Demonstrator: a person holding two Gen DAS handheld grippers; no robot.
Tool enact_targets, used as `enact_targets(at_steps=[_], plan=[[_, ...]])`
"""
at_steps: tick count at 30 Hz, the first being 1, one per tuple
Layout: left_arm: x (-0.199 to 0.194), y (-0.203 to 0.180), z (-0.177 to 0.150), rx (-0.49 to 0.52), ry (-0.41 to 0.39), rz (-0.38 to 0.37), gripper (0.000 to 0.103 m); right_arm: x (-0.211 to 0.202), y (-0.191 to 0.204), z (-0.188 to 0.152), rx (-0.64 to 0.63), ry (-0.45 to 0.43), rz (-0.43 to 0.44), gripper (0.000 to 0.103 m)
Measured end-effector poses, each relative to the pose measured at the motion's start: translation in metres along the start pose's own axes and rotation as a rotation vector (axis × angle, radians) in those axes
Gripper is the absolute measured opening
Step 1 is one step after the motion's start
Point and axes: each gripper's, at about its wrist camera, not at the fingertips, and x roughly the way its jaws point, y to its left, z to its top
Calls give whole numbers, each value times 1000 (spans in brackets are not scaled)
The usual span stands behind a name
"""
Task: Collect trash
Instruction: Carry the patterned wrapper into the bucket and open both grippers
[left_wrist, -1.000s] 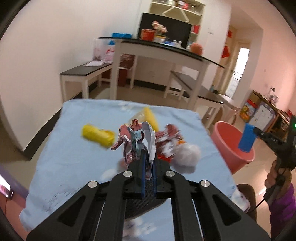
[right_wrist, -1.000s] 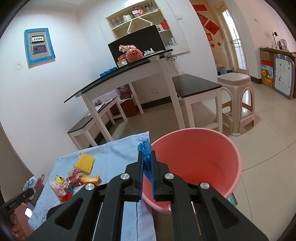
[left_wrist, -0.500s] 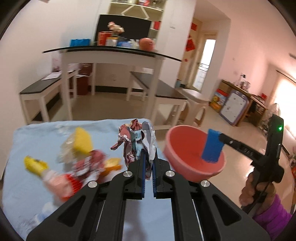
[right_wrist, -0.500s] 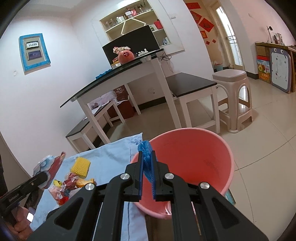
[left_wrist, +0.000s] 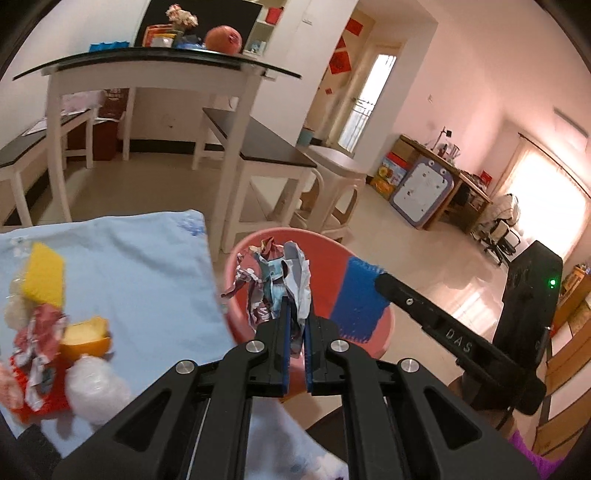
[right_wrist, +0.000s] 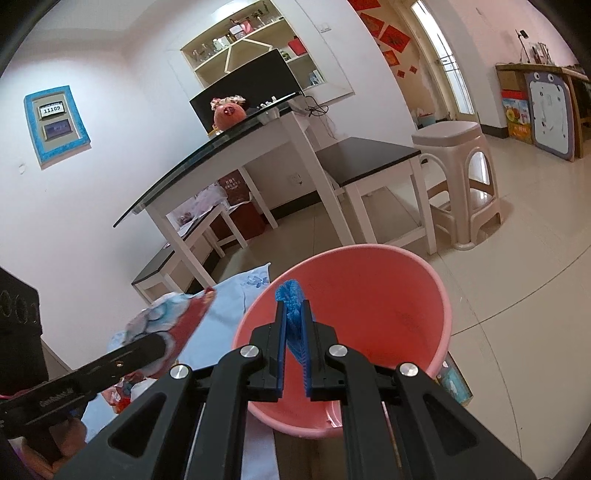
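Observation:
My left gripper (left_wrist: 294, 314) is shut on a crumpled red, white and blue wrapper (left_wrist: 275, 280) and holds it over the near rim of the pink bucket (left_wrist: 343, 258). My right gripper (right_wrist: 293, 317) is shut on a blue sponge (right_wrist: 291, 299) and holds it above the pink bucket (right_wrist: 399, 295). The right gripper with its sponge (left_wrist: 360, 299) also shows in the left wrist view. The left gripper's wrapper (right_wrist: 173, 314) shows in the right wrist view, left of the bucket.
On the light blue cloth (left_wrist: 140, 273) lie a yellow sponge (left_wrist: 44, 273), an orange peel (left_wrist: 86, 336), a white ball of film (left_wrist: 92, 384) and red wrappers (left_wrist: 37, 354). A white table (right_wrist: 236, 162), dark benches and a beige stool (right_wrist: 461, 184) stand behind the bucket.
My left gripper has swung right with the wrapper, from over the trash pile on the cloth to the bucket's rim. The right gripper has held its sponge over the bucket, moving slightly closer.

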Motion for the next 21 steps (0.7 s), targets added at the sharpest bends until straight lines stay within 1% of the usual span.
enact_targets(at_steps=[7, 14, 16, 17, 18, 19, 20, 21], plan=[[36, -10, 0, 10, 51, 12, 5, 12, -8, -3, 0, 30, -9, 7], [55, -10, -6, 1, 80, 30, 6, 21, -16, -7, -8, 59, -26, 7], [61, -11, -5, -3, 95, 38, 8, 23, -20, -7, -7, 63, -28, 7], [64, -11, -4, -7, 101, 42, 13, 24, -21, -8, -8, 68, -30, 7], [66, -10, -4, -12, 104, 47, 22, 25, -22, -8, -7, 76, -30, 8], [67, -10, -4, -18, 105, 50, 28, 27, -23, -9, -6, 84, -30, 9], [67, -10, -5, -25, 104, 49, 38, 28, -24, -10, -5, 89, -31, 9], [67, -10, -5, -34, 103, 47, 43, 29, -25, -11, -2, 94, -33, 11]])
